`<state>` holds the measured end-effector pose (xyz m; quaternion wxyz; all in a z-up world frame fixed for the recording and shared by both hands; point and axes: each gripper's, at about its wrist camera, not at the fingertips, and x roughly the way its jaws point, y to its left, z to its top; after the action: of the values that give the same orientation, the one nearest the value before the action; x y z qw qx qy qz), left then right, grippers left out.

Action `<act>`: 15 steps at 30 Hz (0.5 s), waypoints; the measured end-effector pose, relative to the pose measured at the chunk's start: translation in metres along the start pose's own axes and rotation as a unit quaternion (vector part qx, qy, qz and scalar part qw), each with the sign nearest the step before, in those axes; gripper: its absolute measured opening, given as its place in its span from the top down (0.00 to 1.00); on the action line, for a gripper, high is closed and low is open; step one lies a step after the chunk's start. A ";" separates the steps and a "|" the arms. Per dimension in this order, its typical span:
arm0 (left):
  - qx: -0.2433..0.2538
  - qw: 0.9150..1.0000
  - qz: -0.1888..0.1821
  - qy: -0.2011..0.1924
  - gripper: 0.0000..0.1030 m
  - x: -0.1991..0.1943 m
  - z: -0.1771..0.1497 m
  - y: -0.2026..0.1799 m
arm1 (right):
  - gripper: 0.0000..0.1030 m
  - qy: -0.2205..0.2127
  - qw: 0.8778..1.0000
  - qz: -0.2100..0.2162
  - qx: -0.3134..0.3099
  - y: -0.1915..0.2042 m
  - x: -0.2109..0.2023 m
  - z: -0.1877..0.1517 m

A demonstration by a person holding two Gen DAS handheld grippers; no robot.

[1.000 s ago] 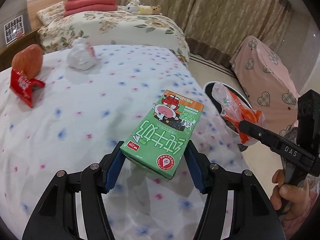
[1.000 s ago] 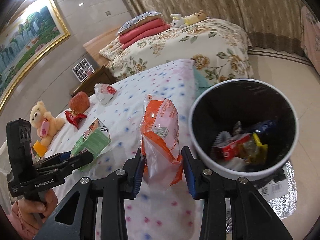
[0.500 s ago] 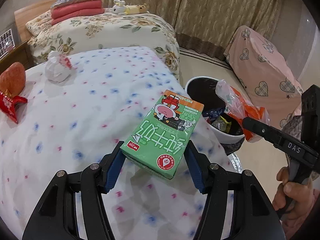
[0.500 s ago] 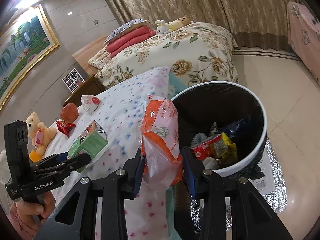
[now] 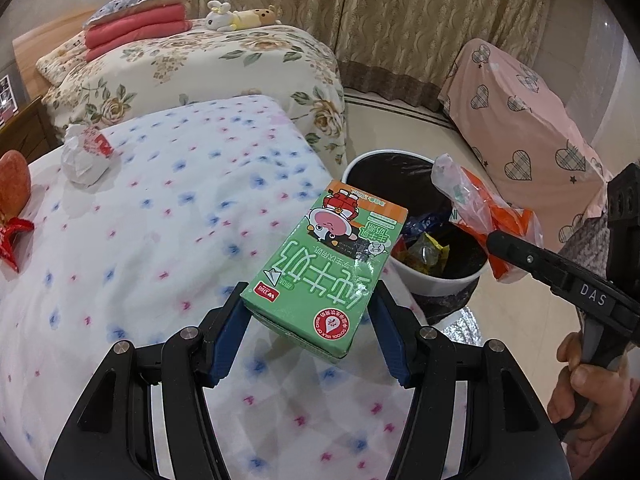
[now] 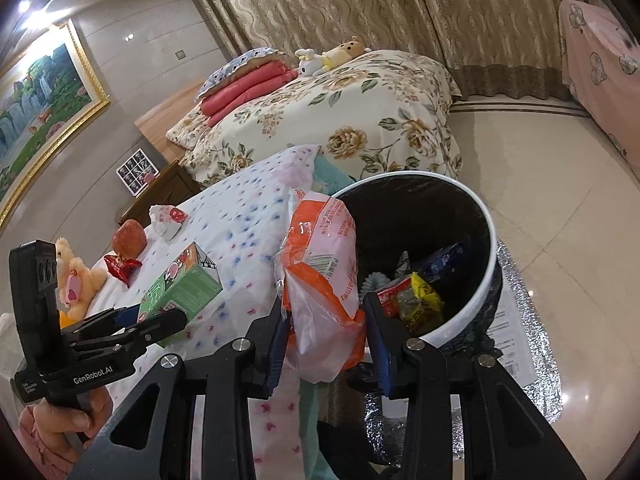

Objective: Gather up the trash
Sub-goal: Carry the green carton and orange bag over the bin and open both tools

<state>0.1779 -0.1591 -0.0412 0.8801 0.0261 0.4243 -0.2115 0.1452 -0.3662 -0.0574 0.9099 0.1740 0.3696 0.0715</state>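
Note:
My left gripper (image 5: 310, 330) is shut on a green milk carton (image 5: 326, 270), held above the foot corner of the dotted bedspread (image 5: 140, 240). My right gripper (image 6: 326, 344) is shut on an orange and clear plastic wrapper (image 6: 320, 276), which hangs at the near rim of the white waste bin (image 6: 478, 300). The bin (image 5: 424, 280) has a black liner and holds several wrappers. In the left wrist view the right gripper (image 5: 496, 240) and its wrapper (image 5: 480, 204) are over the bin's right side. On the bed lie a crumpled white wrapper (image 5: 84, 156) and a red wrapper (image 5: 12, 236).
A red apple (image 6: 128, 238) and a teddy bear (image 6: 78, 276) rest on the dotted bed. A flowered bed (image 6: 340, 120) with pillows stands behind. A pink heart-patterned cover (image 5: 520, 120) drapes furniture at right. Silver foil mat (image 6: 532, 360) lies under the bin on the tiled floor.
Both grippers have carried their loads toward the bin. The bin has come into fuller view beside the carton, and the wrapper now hangs at its rim.

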 end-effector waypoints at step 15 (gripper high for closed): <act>0.020 1.000 -0.009 0.007 0.43 0.011 0.010 -0.023 | 0.64 -0.004 1.000 -0.011 0.016 -0.023 -0.004 0.004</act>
<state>0.1818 -0.1862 -0.0398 0.8746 0.0412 0.4259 -0.2281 0.1449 -0.3896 -0.0607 0.9092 0.1844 0.3692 0.0551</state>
